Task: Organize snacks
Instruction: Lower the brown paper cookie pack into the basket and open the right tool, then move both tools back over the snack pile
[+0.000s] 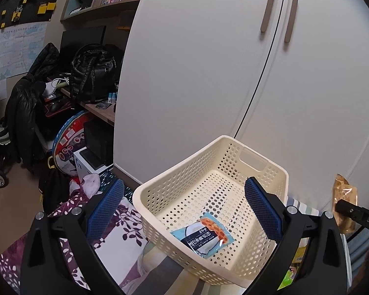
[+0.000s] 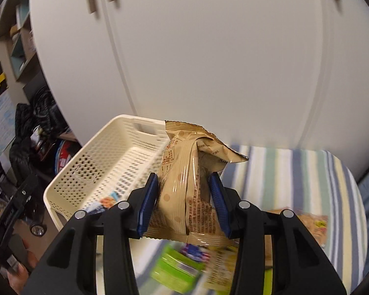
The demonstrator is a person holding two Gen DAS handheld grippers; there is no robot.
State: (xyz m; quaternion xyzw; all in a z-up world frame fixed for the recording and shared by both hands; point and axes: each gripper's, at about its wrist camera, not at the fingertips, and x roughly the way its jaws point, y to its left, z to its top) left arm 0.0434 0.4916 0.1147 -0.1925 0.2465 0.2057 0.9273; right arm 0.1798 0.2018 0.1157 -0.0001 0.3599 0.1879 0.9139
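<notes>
One cream perforated plastic basket [image 1: 216, 196] on a bed with a blue, green and white striped cover [image 2: 295, 172], tilted, its cut-out handle at the far end. Inside, a single flat snack packet, light blue with an orange patch and a black label [image 1: 204, 236], lying on the basket floor toward the near wall.

Left gripper [image 1: 184, 209] spread wide, blue pads clear of everything: one pad outside the basket at 9 o'clock, the other over its interior at 3 o'clock. Nothing between them but the basket.

Right gripper [image 2: 184, 196] pinching one tan crinkled snack bag with brown printed text [image 2: 189, 186], held upright in the air just beside the basket's right wall, at 3 o'clock from it. Same bag only a sliver at the edge of the left wrist view.

Shown by the right wrist view alone: blurred loose snacks on the striped cover below the bag, among them a green packet [image 2: 174, 270] at 6 o'clock and a pale yellow packet [image 2: 315, 228] at 4 o'clock; exact count not readable. Shown by the left wrist view alone: a purple floral bedding patch [image 1: 98, 241] at 8 o'clock.

White wardrobe doors [image 1: 209, 73] behind the basket in both views.
</notes>
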